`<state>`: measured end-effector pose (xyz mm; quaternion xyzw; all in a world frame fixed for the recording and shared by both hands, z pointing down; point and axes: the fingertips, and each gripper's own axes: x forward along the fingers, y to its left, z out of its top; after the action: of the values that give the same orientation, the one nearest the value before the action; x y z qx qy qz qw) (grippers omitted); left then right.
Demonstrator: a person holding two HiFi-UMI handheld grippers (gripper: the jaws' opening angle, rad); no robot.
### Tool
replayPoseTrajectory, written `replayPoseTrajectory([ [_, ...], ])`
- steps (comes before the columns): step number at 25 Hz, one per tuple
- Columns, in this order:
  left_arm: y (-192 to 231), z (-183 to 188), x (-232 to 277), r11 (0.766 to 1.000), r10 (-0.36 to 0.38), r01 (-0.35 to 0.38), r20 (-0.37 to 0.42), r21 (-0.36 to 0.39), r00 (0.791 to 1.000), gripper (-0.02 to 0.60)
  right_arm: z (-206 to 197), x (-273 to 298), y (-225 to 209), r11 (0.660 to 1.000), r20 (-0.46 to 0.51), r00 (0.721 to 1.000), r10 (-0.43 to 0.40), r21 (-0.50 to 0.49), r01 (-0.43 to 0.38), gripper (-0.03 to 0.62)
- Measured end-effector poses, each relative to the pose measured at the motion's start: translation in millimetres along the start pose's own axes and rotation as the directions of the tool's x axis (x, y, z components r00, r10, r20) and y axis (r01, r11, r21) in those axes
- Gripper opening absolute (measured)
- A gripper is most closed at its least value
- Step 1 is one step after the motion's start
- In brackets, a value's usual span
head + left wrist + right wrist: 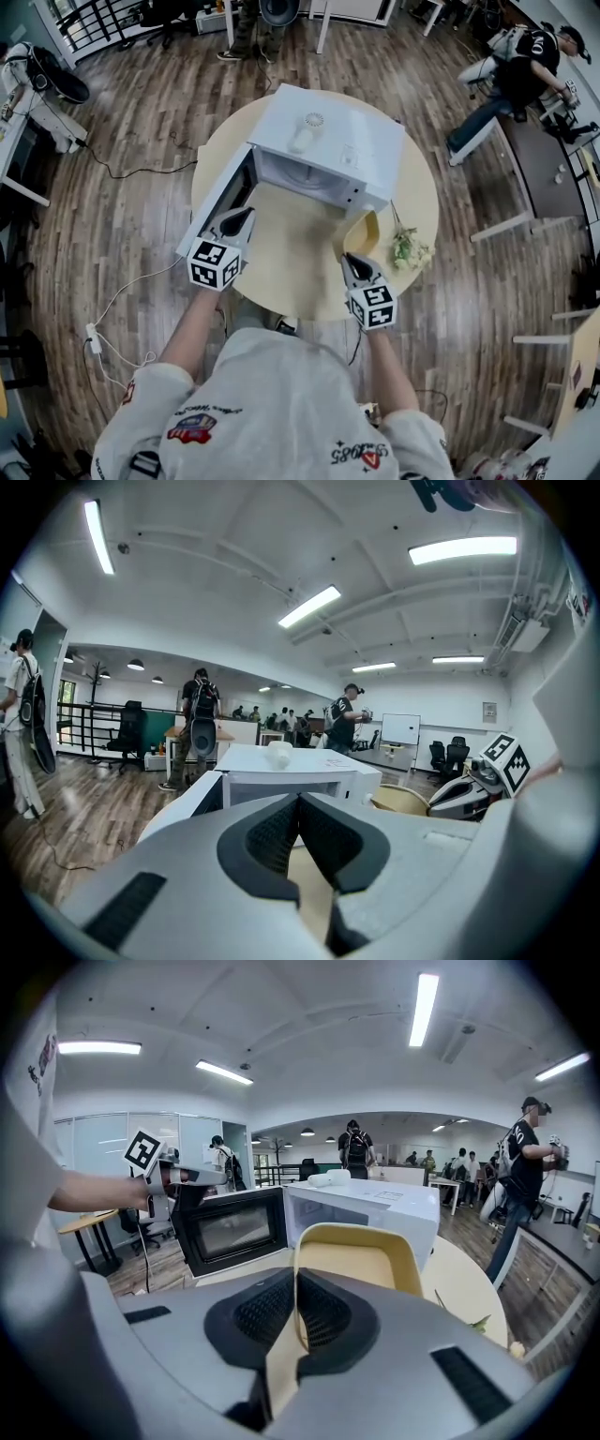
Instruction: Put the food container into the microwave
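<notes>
Microwave [323, 141] looks like smooth white metal – its door window [232, 1230] is glossy and dark. Food container [361, 1255] seems matt yellow plastic, floor [141, 122] is wood planks.

— Where does the microwave [323, 141] stand?
— On the far part of the counter [281, 281], with its door [217, 202] out to the left. A small object [309, 127] lies on its top.
— And the food container [364, 232]?
— In front of the microwave's right corner, its near rim between the jaws of the right tool [352, 259]. The left tool [238, 219] is just beside the door's inner face. A sprig [411, 249] lies on the counter, right of the food container.
</notes>
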<state>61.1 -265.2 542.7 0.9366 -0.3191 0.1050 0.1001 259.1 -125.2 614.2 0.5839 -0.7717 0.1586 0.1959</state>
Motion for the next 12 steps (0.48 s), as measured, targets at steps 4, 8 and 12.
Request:
replayPoseTrajectory([
  [4,5.2,-1.5,-11.1,1.000,0.026,-0.026,0.008,-0.006,1.000,0.005,9.7,13.4,19.5,0.998,-0.003,0.999,0.051,-0.044,-0.051,0.017],
  [8,17.0,-6.0,-27.4,0.998,0.063,-0.062,0.013,-0.020,0.998,0.005,19.6,26.9,38.8,0.992,-0.004,0.995,0.101,-0.075,-0.101,0.017],
  [12,33.8,-11.2,-41.3,0.994,0.103,-0.102,0.015,-0.034,0.995,0.005,27.4,45.4,55.5,0.982,-0.012,0.988,0.153,-0.106,-0.153,0.017],
])
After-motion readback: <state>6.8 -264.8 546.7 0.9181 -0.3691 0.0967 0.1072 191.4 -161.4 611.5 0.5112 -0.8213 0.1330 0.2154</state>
